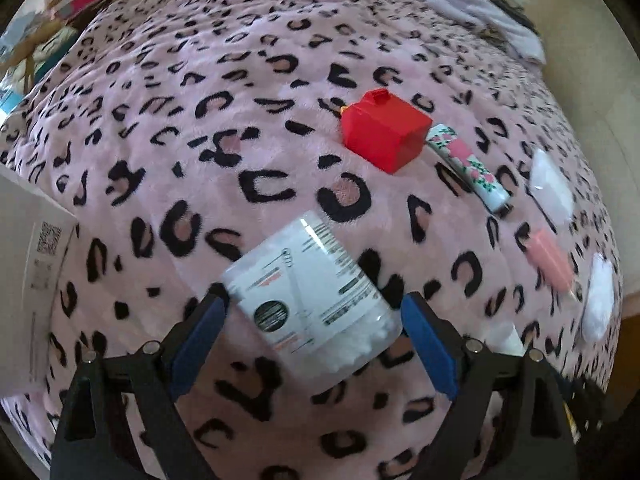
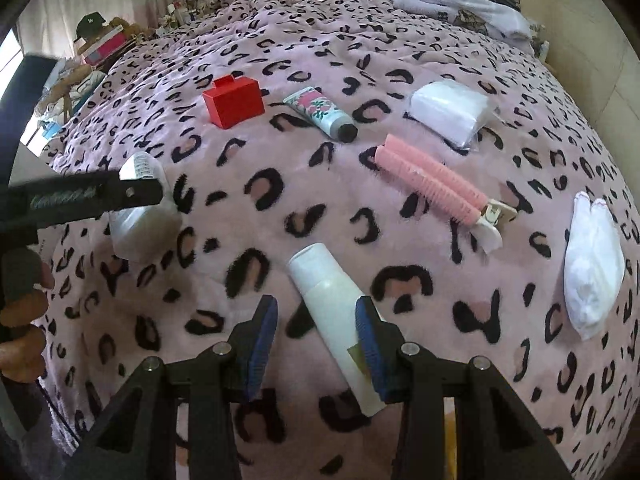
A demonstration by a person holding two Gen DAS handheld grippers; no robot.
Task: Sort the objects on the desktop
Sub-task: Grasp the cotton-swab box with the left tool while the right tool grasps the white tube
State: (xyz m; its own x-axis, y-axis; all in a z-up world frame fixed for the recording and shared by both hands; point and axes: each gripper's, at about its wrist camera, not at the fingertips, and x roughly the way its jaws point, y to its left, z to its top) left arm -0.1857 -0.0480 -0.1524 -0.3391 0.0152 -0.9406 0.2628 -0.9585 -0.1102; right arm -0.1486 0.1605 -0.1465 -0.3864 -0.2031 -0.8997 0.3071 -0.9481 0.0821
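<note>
In the left wrist view my left gripper is open, its blue pads on either side of a clear round tub of cotton swabs lying on the pink leopard blanket. In the right wrist view my right gripper is open around a white bottle lying on the blanket; the right pad touches it, the left pad stands apart. The left gripper and the tub show at the left there.
A red box, a floral tube, a pink hair roller clip, a white packet and a white folded cloth lie on the blanket. A white cardboard box stands at left. Clothes lie at the far end.
</note>
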